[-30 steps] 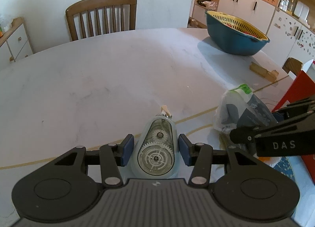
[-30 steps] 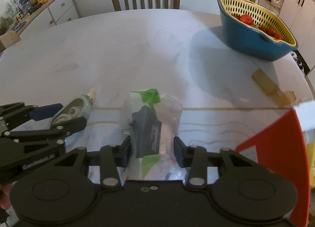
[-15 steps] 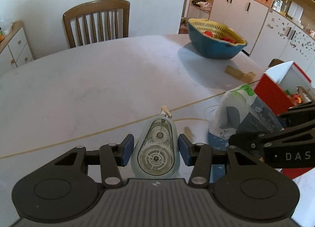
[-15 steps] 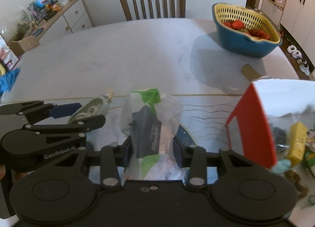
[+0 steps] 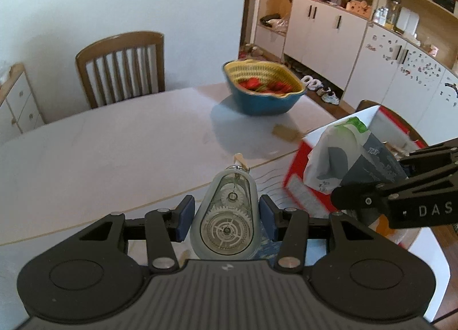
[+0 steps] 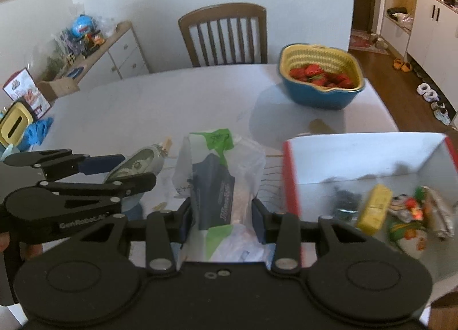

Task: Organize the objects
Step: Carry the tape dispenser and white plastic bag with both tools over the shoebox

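Left gripper (image 5: 226, 217) clamps correction tape (image 5: 226, 224), right gripper (image 6: 220, 215) clamps plastic bag (image 6: 220, 175), beside red box (image 6: 289, 175).

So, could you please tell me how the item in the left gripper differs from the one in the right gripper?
The correction tape dispenser is a hard, clear teardrop shell showing gears; the plastic bag is soft, crinkled, white, green and dark. The dispenser is the smaller of the two. Both are clamped between jaws, the left gripper and right gripper.
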A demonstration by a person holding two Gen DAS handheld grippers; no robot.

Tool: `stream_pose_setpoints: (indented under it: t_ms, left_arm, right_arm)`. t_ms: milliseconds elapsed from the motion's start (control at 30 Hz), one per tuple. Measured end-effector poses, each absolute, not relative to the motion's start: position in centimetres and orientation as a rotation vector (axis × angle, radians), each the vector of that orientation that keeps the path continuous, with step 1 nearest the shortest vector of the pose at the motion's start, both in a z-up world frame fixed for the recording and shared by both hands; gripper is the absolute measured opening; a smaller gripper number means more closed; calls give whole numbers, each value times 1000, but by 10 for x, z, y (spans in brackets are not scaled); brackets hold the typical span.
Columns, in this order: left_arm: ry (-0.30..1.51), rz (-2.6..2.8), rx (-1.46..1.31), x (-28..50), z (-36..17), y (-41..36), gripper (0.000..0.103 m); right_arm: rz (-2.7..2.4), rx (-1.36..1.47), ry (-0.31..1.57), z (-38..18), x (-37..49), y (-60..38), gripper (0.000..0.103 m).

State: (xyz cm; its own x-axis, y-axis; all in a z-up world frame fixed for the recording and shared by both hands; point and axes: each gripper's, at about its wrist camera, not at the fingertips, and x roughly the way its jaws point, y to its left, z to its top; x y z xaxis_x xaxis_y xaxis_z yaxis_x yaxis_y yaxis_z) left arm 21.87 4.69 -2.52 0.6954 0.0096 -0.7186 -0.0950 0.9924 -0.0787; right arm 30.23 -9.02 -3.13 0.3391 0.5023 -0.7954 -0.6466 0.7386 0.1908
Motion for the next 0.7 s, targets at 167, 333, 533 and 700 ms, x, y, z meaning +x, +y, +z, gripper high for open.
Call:
stream_pose_setpoints:
  t_ms: [167,333,533,700]
  left_arm:
    - [779,43,-107,231,-11,11,48]
    - [762,29,-90,244,-4,-22,48]
    - [761,-2,-72,268,-1,-59,49]
    - [775,-27,-51,285,-6,-87,49]
  right_arm:
    - [738,-150,939,-20,317,-131,40]
    - [701,-134,910,-13,332,-172,40]
    - [653,-111,892,-12,349,-216,40]
    - [619,-95,893,-18,363,-247,40]
